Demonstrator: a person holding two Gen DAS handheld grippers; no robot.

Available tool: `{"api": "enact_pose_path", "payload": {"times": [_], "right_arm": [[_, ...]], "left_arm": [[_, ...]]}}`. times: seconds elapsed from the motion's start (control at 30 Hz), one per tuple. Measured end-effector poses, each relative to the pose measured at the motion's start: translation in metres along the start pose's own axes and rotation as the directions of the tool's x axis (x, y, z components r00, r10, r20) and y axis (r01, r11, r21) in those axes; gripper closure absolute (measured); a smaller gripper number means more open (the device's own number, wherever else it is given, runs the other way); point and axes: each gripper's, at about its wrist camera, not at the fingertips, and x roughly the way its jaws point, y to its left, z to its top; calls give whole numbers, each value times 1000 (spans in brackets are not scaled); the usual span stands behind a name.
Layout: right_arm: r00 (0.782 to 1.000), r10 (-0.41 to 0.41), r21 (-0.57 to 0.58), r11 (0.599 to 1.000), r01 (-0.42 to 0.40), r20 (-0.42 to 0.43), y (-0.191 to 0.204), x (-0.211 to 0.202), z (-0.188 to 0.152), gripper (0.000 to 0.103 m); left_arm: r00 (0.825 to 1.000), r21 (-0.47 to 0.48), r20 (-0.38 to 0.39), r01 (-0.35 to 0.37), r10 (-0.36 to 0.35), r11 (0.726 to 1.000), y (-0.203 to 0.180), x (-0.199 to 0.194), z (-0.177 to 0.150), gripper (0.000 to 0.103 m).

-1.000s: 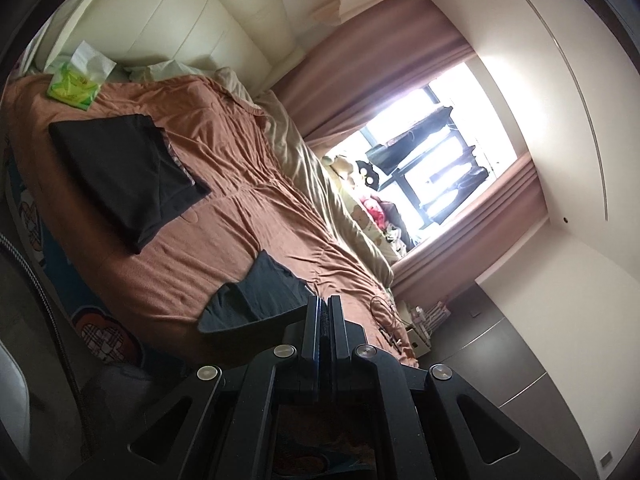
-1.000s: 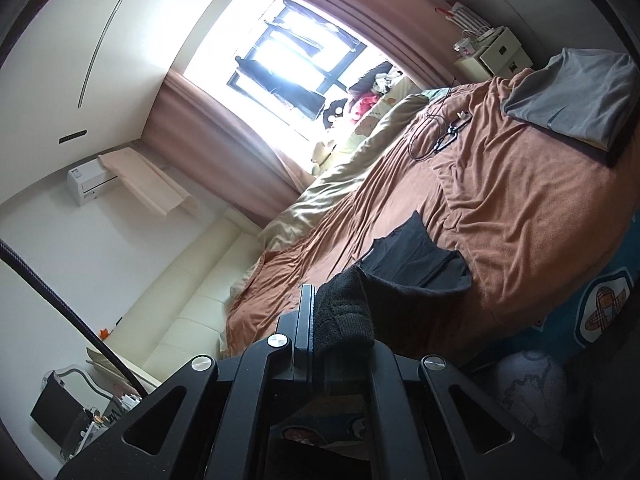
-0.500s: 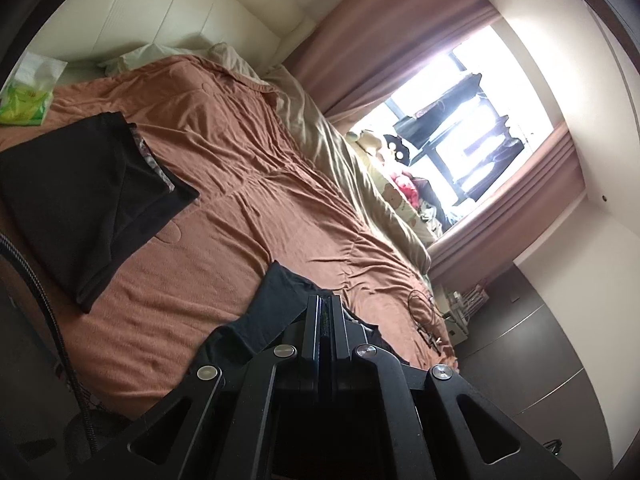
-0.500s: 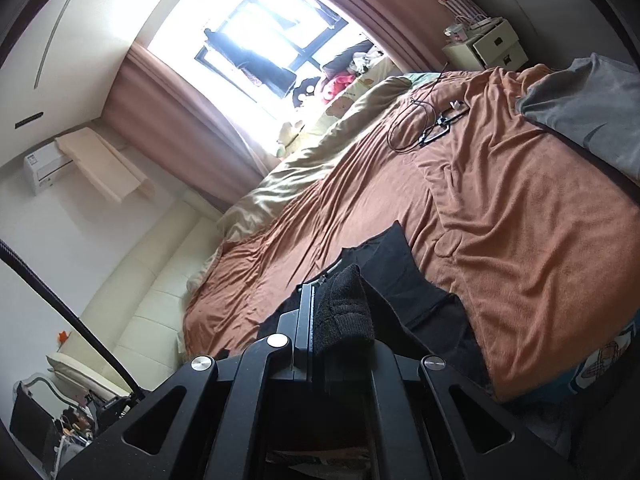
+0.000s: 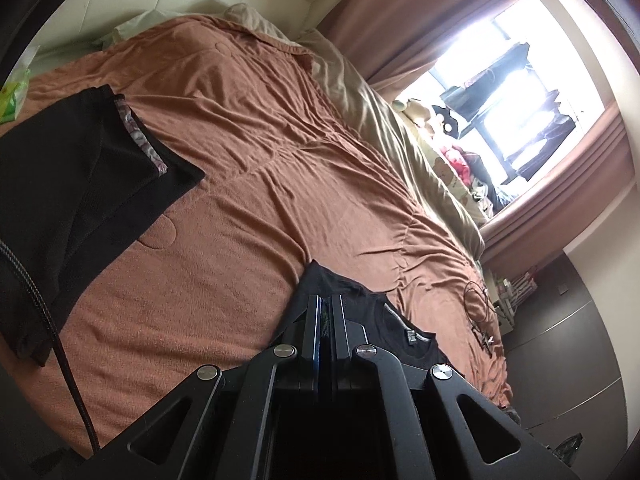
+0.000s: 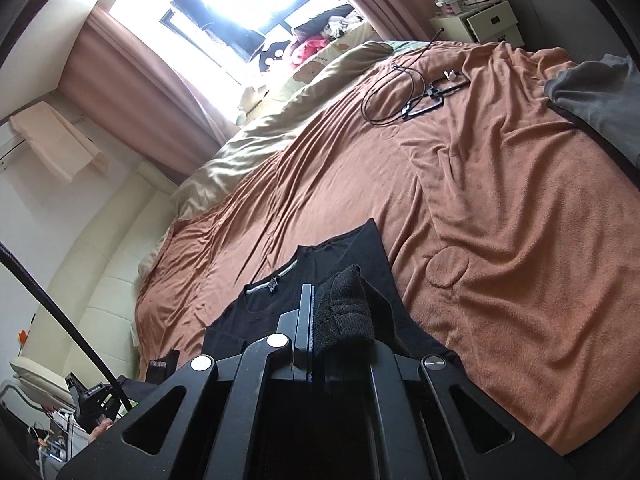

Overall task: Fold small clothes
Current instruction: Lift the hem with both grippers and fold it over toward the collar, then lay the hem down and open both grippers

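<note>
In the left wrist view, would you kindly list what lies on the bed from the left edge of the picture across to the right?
Green tissue pack → folded black garment → black T-shirt in front of the left hand-held gripper → coiled black cable.

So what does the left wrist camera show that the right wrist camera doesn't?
Only the left wrist view shows the folded black garments stacked on the bed and a green tissue pack at the edge. Only the right wrist view shows the grey garment, the cable and glasses up close, the white nightstand and a black knit piece over one tong finger. Both show the black T-shirt, the brown bedspread and the window.
</note>
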Motion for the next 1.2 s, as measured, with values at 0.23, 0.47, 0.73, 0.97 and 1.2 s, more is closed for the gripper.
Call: {"api": "enact_pose_path", "payload": {"times": [0.23, 0.47, 0.73, 0.97, 1.2], "right_arm": [[995, -80, -3, 997, 80, -58, 4, 44, 13, 103], [985, -143, 8, 990, 144, -99, 0, 81, 16, 103], [964, -207, 37, 976, 216, -168, -5, 119, 20, 103], [960, -248, -30, 969, 247, -131, 15, 98, 36, 32], [949, -280, -135, 956, 261, -145, 24, 62, 26, 30]], "left_arm": [[997, -11, -56, -56, 56, 998, 6, 52, 4, 100], [986, 0, -113, -124, 123, 992, 15, 99, 0, 100], [966, 19, -164, -198, 199, 980, 21, 137, -5, 99], [961, 88, -198, -178, 193, 980, 10, 130, -6, 60], [959, 197, -205, -154, 194, 968, 2, 103, -12, 44]]}}
